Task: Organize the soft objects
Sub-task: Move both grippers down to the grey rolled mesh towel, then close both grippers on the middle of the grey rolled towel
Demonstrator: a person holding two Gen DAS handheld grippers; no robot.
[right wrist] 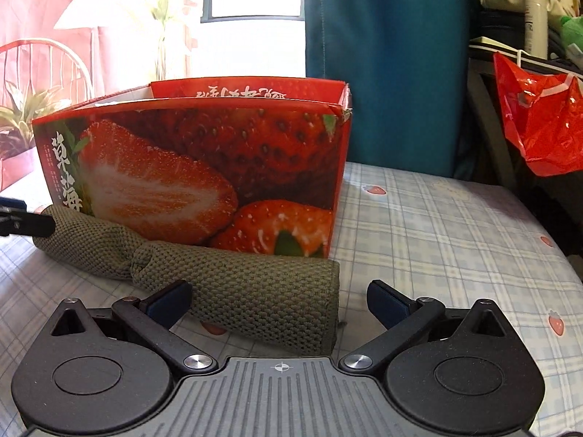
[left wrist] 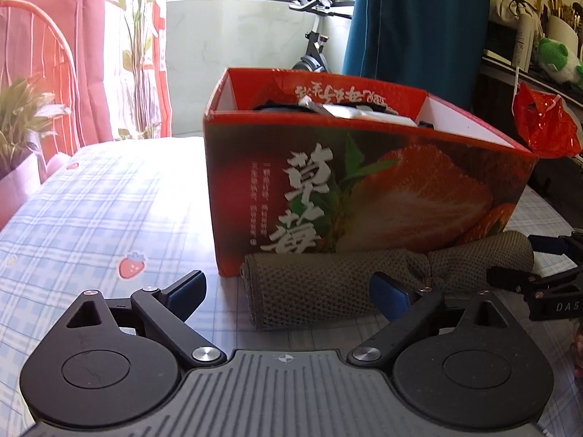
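Care matters here: with the left tool (left wrist: 288, 293) and right tool (right wrist: 278, 300) both spread and empty, each should clamp one end of the rolled green cloth (right wrist: 255, 291) lying against the strawberry box (right wrist: 204, 167) evenly.

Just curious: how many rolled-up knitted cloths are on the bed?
1: an olive-green knitted cloth roll, lying against the red strawberry-printed cardboard box. More may be hidden inside.
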